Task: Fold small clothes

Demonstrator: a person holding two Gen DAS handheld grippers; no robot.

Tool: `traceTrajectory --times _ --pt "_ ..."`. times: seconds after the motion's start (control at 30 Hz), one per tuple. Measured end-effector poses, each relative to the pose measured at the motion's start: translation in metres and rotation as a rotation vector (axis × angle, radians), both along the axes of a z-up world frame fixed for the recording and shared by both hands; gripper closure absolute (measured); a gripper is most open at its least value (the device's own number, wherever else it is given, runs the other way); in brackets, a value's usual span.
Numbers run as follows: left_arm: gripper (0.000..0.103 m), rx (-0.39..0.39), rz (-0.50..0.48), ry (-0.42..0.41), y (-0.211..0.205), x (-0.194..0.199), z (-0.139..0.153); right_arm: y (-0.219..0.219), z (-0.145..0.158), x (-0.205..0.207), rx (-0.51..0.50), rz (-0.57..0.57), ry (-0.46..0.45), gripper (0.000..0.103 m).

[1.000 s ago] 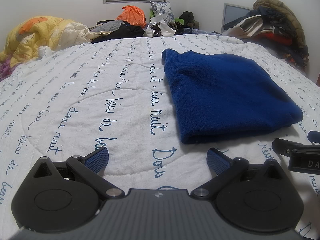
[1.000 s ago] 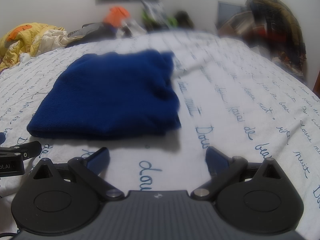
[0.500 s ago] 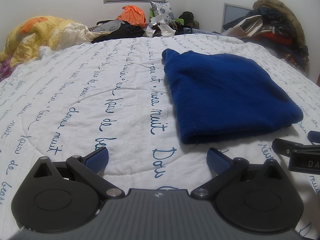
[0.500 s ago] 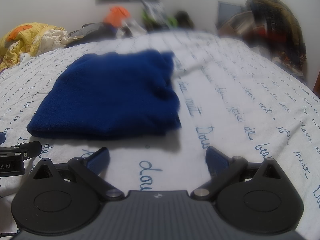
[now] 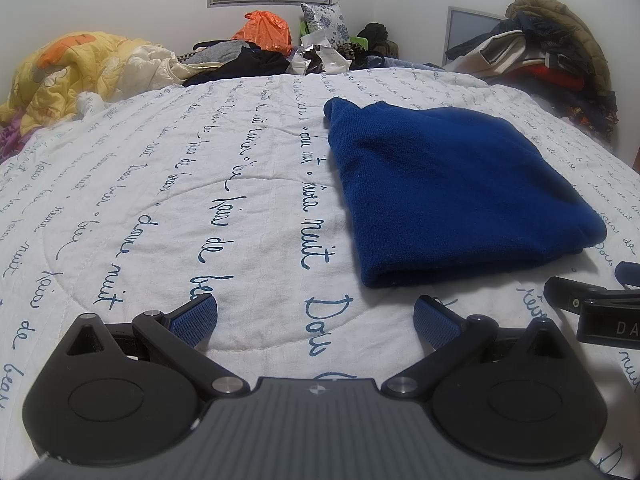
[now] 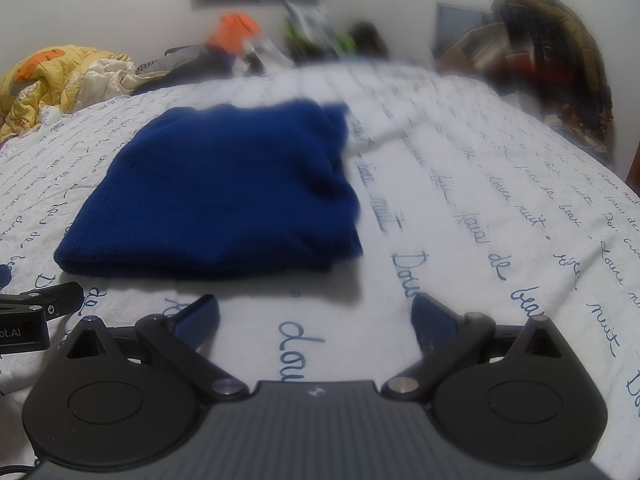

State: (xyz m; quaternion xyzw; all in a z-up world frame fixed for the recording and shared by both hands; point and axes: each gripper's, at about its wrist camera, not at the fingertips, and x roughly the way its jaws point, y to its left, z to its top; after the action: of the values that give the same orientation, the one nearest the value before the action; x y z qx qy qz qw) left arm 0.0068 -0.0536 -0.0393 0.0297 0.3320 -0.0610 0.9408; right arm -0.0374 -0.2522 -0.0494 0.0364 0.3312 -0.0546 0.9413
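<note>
A folded blue garment (image 5: 452,188) is laid on a white quilt (image 5: 160,184). Both the left gripper (image 5: 316,318) and right gripper (image 6: 316,316) are held wide apart and empty just short of it.

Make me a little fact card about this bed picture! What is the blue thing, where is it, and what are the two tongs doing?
blue thing: folded blue garment
where: lying flat on the white bedspread with blue writing
left tongs: open, empty, resting near the garment's front edge, not touching it
right tongs: open, empty, also apart from it
far end of bed: yellow quilt, orange bag, clothes pile
</note>
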Motion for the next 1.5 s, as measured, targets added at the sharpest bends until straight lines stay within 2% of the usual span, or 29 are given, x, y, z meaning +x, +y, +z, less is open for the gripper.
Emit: traceTrajectory --times 1.17,1.5 --pt "0.000 -0.001 0.000 0.001 0.000 -0.001 0.000 0.003 0.000 0.000 0.000 0.005 0.003 0.000" --pt "0.000 0.000 0.008 0.016 0.001 -0.004 0.001 0.005 0.012 -0.009 0.029 0.017 -0.008 0.000"
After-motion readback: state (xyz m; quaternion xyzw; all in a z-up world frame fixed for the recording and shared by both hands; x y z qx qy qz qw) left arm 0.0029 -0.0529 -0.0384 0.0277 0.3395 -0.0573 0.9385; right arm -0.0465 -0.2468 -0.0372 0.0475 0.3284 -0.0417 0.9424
